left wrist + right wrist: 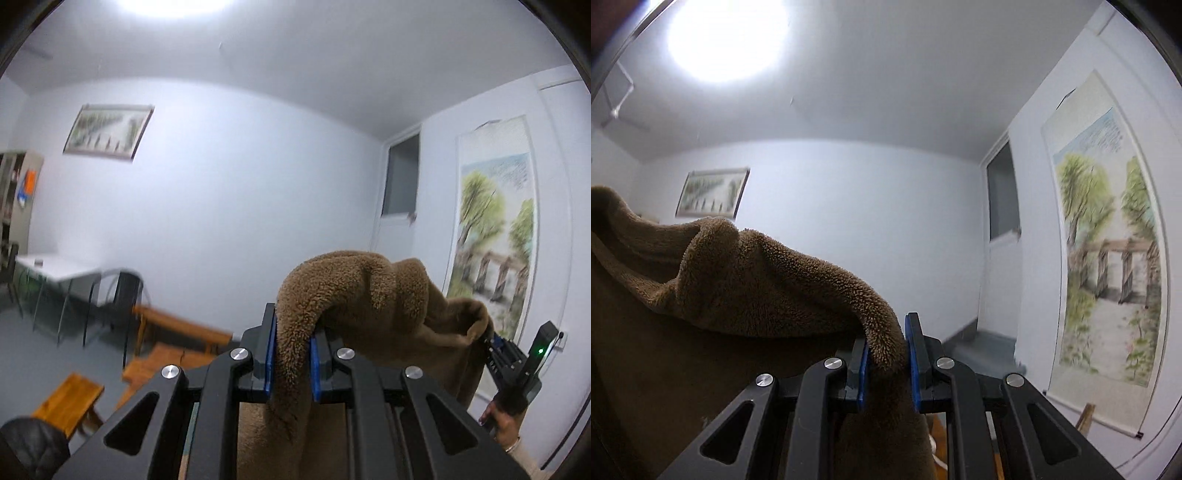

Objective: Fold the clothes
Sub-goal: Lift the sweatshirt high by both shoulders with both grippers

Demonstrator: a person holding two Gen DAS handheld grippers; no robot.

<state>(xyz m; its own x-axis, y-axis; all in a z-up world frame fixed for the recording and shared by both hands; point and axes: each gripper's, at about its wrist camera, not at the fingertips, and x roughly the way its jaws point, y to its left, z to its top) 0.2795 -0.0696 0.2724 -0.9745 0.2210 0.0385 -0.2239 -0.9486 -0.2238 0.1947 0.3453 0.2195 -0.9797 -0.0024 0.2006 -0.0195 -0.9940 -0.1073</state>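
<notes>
The jaws of the left gripper (291, 354) are nearly closed, and a thick fold of the fluffy brown fleece garment (354, 295) is pinched between its blue pads (270, 354). The jaws of the right gripper (886, 363) are equally narrow, and another edge of the same garment is clamped there. The garment is held up in the air between both grippers and hangs down below them. Behind it, a tall scroll painting with green trees (1108, 258) is seen on the white wall.

The brown fleece garment (757, 280) runs off the frame's left and bottom edges, its shape untellable.
</notes>
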